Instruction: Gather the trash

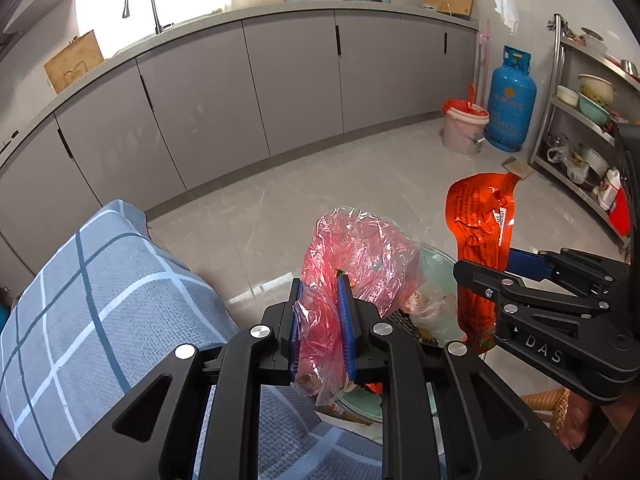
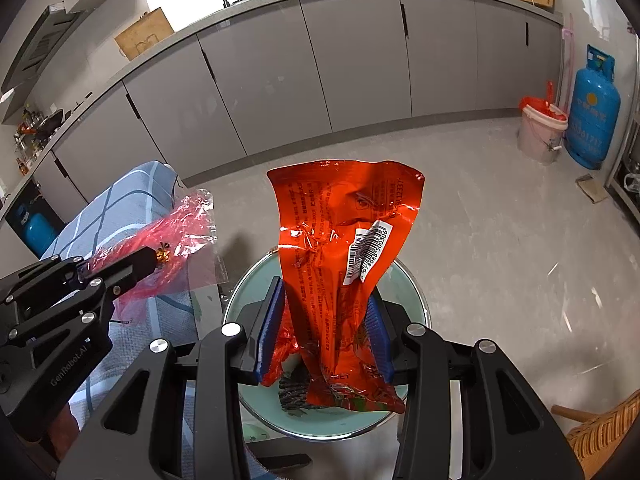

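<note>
My left gripper (image 1: 320,284) is shut on a crumpled pink see-through plastic bag (image 1: 360,248), which sticks up past its blue pads. To its right, my right gripper (image 1: 486,268) is shut on an orange snack wrapper (image 1: 480,208). The right wrist view shows that wrapper (image 2: 332,216) with its barcode label standing between the pads of the right gripper (image 2: 325,292). At the left of that view the left gripper (image 2: 156,258) holds the pink bag (image 2: 188,224). Both grippers hang over a round pale green top (image 2: 248,280) with a metal rim, where a dark woven scrap (image 2: 294,394) lies.
A blue checked cloth (image 1: 100,300) covers furniture at the left. Across the tiled floor, by the grey cabinets (image 1: 280,80), stand a pink bucket with a red liner (image 1: 464,128) and a blue gas cylinder (image 1: 510,100). A metal shelf (image 1: 580,120) lines the right. A wicker chair (image 2: 600,432) is near right.
</note>
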`<state>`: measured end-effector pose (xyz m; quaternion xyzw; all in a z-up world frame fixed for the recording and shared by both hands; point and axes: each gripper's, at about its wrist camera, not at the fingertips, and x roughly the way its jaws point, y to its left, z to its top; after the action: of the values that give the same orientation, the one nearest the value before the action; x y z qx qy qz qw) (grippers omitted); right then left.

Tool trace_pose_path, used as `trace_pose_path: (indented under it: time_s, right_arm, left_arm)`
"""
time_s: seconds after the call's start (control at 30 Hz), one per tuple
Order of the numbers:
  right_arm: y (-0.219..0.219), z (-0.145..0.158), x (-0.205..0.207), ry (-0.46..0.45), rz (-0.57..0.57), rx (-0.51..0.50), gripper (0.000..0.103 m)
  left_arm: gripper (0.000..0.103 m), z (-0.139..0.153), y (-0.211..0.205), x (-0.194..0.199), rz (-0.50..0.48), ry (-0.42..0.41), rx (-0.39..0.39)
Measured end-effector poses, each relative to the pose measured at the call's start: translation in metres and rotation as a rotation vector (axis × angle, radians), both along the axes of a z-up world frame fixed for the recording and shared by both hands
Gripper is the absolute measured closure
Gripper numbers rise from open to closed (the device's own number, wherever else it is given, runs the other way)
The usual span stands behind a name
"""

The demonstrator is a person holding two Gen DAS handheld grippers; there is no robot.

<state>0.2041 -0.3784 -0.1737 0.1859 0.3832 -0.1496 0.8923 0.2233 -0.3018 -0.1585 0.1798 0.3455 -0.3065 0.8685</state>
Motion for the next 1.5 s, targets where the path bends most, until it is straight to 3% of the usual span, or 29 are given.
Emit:
trace_pose_path:
  time_s: [0.53,0.57,0.6,0.63,0.7,0.8,0.9,1.03,1.5]
  right_arm:
    - [0.003,-0.009,0.007,0.016,-0.019,0.014,0.061]
    - [0.003,-0.007,0.006,0.003,-0.024,0.017,0.057]
    - [0.001,-0.005,0.005,-0.008,-0.028,0.023,0.051]
    - [0.001,-0.003,0.004,-0.016,-0.028,0.026,0.04]
    - [0.001,0.001,0.001,-0.035,-0.036,0.021,0.035]
    - [0.002,0.007,-0.005,-0.05,-0.048,0.013,0.034]
    - [0.004,0.015,-0.015,-0.079,-0.067,0.015,0.032]
    - [0.012,0.026,-0.034,-0.116,-0.088,0.008,0.025]
    - [0.049,0.06,-0.068,-0.161,-0.069,-0.06,0.024]
  left_arm:
    - [0.083,-0.015,-0.009,0.005,-0.006,0.029,0.019]
    - [0.079,-0.015,-0.008,0.005,-0.005,0.033,0.015]
    - [0.067,-0.015,-0.008,0.005,-0.005,0.035,0.012]
    - [0.06,-0.015,-0.007,0.004,-0.002,0.032,0.01]
    - [0.033,-0.012,-0.004,0.002,0.014,0.013,0.009]
    - [0.03,-0.007,0.001,0.0,0.016,0.009,0.004]
    - [0.015,0.001,0.012,-0.004,0.043,-0.02,0.001]
    - [0.012,0.014,0.032,-0.016,0.066,-0.04,-0.014]
    - [0.009,0.064,0.09,-0.044,0.132,-0.115,-0.104]
